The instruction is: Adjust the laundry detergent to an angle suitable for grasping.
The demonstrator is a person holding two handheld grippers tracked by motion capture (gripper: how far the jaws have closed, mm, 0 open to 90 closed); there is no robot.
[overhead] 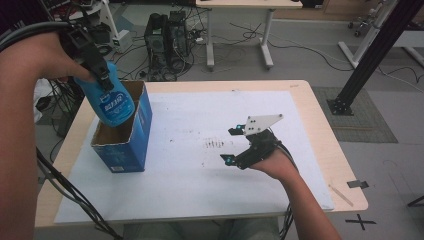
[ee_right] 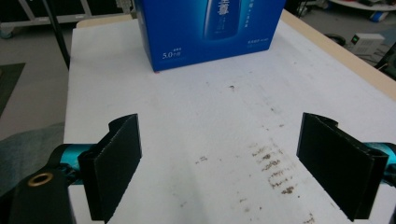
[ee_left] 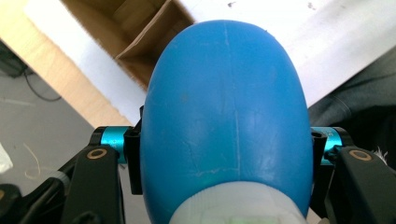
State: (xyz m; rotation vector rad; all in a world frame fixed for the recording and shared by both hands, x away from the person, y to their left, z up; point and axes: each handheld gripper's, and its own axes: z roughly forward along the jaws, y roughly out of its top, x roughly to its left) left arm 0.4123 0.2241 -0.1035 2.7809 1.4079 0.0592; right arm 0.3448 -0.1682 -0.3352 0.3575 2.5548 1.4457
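Raised at the near left of the high view, the person's left forearm reaches forward, its hand carrying the left gripper (overhead: 102, 75) clamped on a blue bottle (overhead: 112, 102). That bottle hangs tilted over the open top of a blue carton (overhead: 125, 145) standing at the left of the white sheet (overhead: 200, 190) on the table (overhead: 320, 125). Right of centre, the right hand (overhead: 277, 167) rests low, its right gripper (overhead: 230, 145) spread wide and pointing left toward the carton.

From the left gripper view, the bottle's rounded blue body (ee_left: 224, 121) sits squeezed between both jaws, the carton's brown inside (ee_left: 126, 32) beyond.

From the right gripper view, the jaws stand far apart above the stained sheet (ee_right: 210, 116), nothing between them, the carton's printed face (ee_right: 210, 28) ahead.
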